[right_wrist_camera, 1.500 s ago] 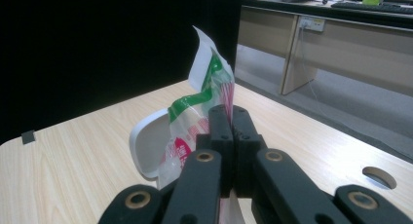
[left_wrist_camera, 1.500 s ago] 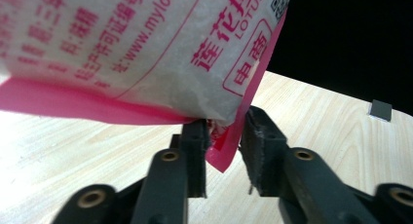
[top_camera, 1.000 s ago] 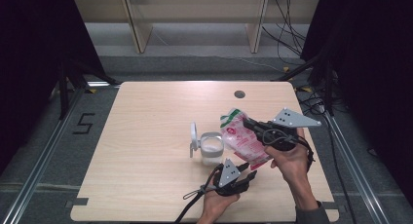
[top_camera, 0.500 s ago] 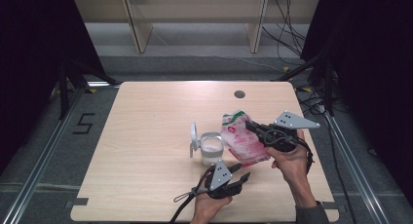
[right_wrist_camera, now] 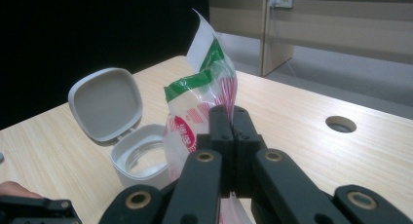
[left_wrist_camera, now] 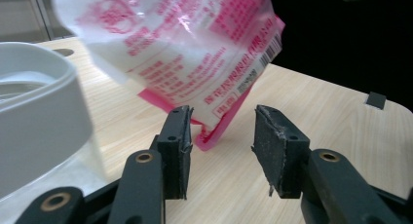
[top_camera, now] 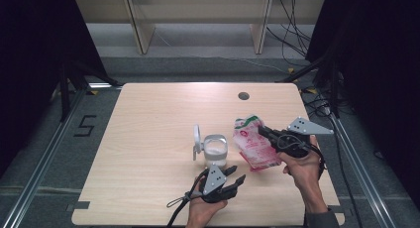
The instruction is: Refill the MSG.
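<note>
Pink-printed plastic marks the bag (top_camera: 253, 146) at the centre of the work: a soft pouch of white powder or grains, with a green band near its opened top, held up off the table (top_camera: 148, 153) by the right gripper (top_camera: 265, 132), whose jaws are pressed together on the bag's side in the right gripper view. Just beside it stands a small clear jar (top_camera: 216, 151) with its hinged white lid (top_camera: 196, 139) flipped up and open; some white contents already lie in the bottom, so I judge that either a first portion has been poured or the jar came part-filled, which I cannot tell. The left gripper (left_wrist_camera: 221, 136) rests low near the table's front edge, its jaws apart, and in its own view the bag's lower corner hangs just beyond and between the two pads (left_wrist_camera: 178, 136), not yet pinched. By my reading, the opening of jar and bag is done; what remains is gripping that bottom corner, tipping the bag's mouth over the jar, pouring, and closing the lid.
</note>
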Tool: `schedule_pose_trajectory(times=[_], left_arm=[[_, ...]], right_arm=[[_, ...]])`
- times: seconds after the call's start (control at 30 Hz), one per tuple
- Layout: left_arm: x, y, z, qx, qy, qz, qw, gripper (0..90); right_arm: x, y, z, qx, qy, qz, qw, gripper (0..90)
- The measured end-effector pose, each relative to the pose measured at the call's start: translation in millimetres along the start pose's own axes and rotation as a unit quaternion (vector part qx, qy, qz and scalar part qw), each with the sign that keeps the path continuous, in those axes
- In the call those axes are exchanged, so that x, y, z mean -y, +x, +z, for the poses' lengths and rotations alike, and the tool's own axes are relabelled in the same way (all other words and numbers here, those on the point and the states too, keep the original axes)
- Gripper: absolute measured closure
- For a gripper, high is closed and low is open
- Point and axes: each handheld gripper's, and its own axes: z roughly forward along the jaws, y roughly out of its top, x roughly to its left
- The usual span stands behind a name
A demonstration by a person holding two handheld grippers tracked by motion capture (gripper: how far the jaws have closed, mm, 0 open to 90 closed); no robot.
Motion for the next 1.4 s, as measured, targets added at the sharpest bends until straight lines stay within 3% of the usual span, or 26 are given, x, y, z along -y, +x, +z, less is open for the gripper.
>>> schedule_pose_trajectory(times=[0.03, 0.07, 0.1, 0.13, 0.2, 0.23, 0.37, 0.4, 0.43, 0.47, 0.53, 0.57, 0.6, 0.63, 0.67, 0.87, 0.9, 0.93, 0.97, 1.03, 1.13, 1.17, 1.2, 1.23, 1.27, 1.4], left_arm=[[-0.3, 2.0, -2.2, 0.0, -0.001, 0.002, 1.0, 57.0], [0.3, 1.7, -4.4, -0.005, -0.003, -0.014, 0.9999, 56.9], [-0.1, 4.3, -6.9, -0.007, -0.004, -0.006, 0.9999, 56.8], [-0.7, 7.5, -9.8, -0.012, -0.004, 0.001, 0.9999, 56.7], [-1.0, 12.2, -15.5, -0.017, -0.008, -0.004, 0.9998, 56.3], [-1.4, 14.1, -18.5, -0.02, -0.005, -0.004, 0.9998, 56.3], [0.1, 17.0, -25.3, -0.024, -0.003, -0.016, 0.9996, 55.0], [0.3, 19.0, -27.8, -0.025, 0.006, -0.001, 0.9997, 54.7], [2.5, 18.6, -27.7, -0.026, 0.002, -0.012, 0.9996, 54.3], [2.7, 20.2, -29.0, -0.024, 0.007, 0.001, 0.9997, 54.1], [4.6, 18.8, -31.5, -0.032, 0.014, -0.007, 0.9994, 53.8], [5.1, 20.1, -33.0, -0.03, 0.017, 0.005, 0.9994, 53.2], [5.9, 18.9, -33.7, -0.033, 0.018, -0.009, 0.9993, 52.1], [6.4, 20.3, -34.4, -0.028, 0.015, -0.007, 0.9995, 51.3], [5.7, 21.8, -36.6, -0.029, 0.024, 0.005, 0.9993, 49.5], [6.8, 26.3, -44.7, -0.031, 0.028, 0.003, 0.9991, 48.2], [7.8, 26.6, -45.3, -0.032, 0.025, -0.004, 0.9992, 47.8], [8.2, 27.6, -45.9, -0.032, 0.024, -0.004, 0.9992, 47.7], [7.9, 29.8, -47.0, -0.032, 0.025, 0.006, 0.9992, 47.7], [7.8, 30.4, -49.5, -0.038, 0.029, 0.007, 0.9988, 47.8], [8.0, 30.2, -51.5, -0.044, 0.027, -0.007, 0.9986, 47.3], [7.4, 32.5, -52.1, -0.043, 0.03, 0.005, 0.9986, 46.4], [8.2, 31.8, -52.4, -0.046, 0.032, -0.008, 0.9984, 46.0], [8.7, 32.6, -52.9, -0.047, 0.032, -0.006, 0.9984, 46.0], [8.4, 34.7, -53.4, -0.045, 0.032, 0.008, 0.9984, 46.0], [10.3, 35.7, -54.9, -0.054, 0.034, -0.01, 0.9979, 44.7]], right_arm=[[1.0, 0.5, -1.2, 0.004, 0.0, 0.007, 1.0, 90.0], [1.4, -1.5, -1.8, 0.003, -0.005, 0.0, 1.0, 90.0], [2.0, -0.7, -3.8, 0.006, -0.001, 0.008, 1.0, 90.0], [2.5, -2.5, -4.6, 0.009, -0.005, -0.002, 0.9999, 90.0], [3.5, -1.2, -8.3, 0.007, -0.001, 0.016, 0.9998, 90.0], [4.1, -3.8, -9.2, 0.014, -0.005, 0.001, 0.9999, 90.0], [6.3, -6.7, -13.3, 0.025, -0.008, 0.0, 0.9996, 90.0], [6.7, -6.5, -15.1, 0.025, -0.003, 0.005, 0.9997, 90.0], [6.9, -7.7, -15.7, 0.031, -0.005, -0.002, 0.9995, 90.0], [8.1, -7.2, -16.7, 0.031, -0.005, 0.006, 0.9995, 90.0], [9.1, -7.2, -18.2, 0.039, -0.002, 0.008, 0.9992, 90.0], [9.2, -10.6, -17.6, 0.047, -0.013, -0.02, 0.9986, 90.0], [9.1, -10.7, -19.8, 0.058, -0.004, -0.022, 0.9981, 90.0], [9.7, -9.7, -20.5, 0.059, -0.002, -0.015, 0.9982, 90.0], [10.0, -11.2, -21.2, 0.066, -0.002, -0.026, 0.9975, 90.0], [16.1, -20.6, -27.2, 0.081, 0.004, -0.018, 0.9965, 90.0], [17.3, -19.9, -27.6, 0.086, 0.004, -0.007, 0.9963, 90.0], [18.1, -21.9, -28.9, 0.088, 0.007, -0.013, 0.996, 90.0], [19.0, -21.3, -29.4, 0.092, 0.01, -0.006, 0.9957, 90.0], [20.3, -22.6, -30.7, 0.1, 0.016, -0.011, 0.9948, 90.0], [22.3, -25.0, -31.7, 0.104, 0.025, -0.015, 0.9942, 90.0], [23.4, -23.8, -31.5, 0.112, 0.024, -0.005, 0.9934, 90.0], [24.5, -27.2, -30.7, 0.107, 0.025, -0.016, 0.9938, 90.0], [26.0, -25.4, -30.8, 0.116, 0.031, -0.008, 0.9927, 90.0], [27.0, -27.2, -29.8, 0.114, 0.036, -0.017, 0.9927, 90.0], [30.6, -27.3, -29.2, 0.132, 0.048, -0.015, 0.99, 90.0]])
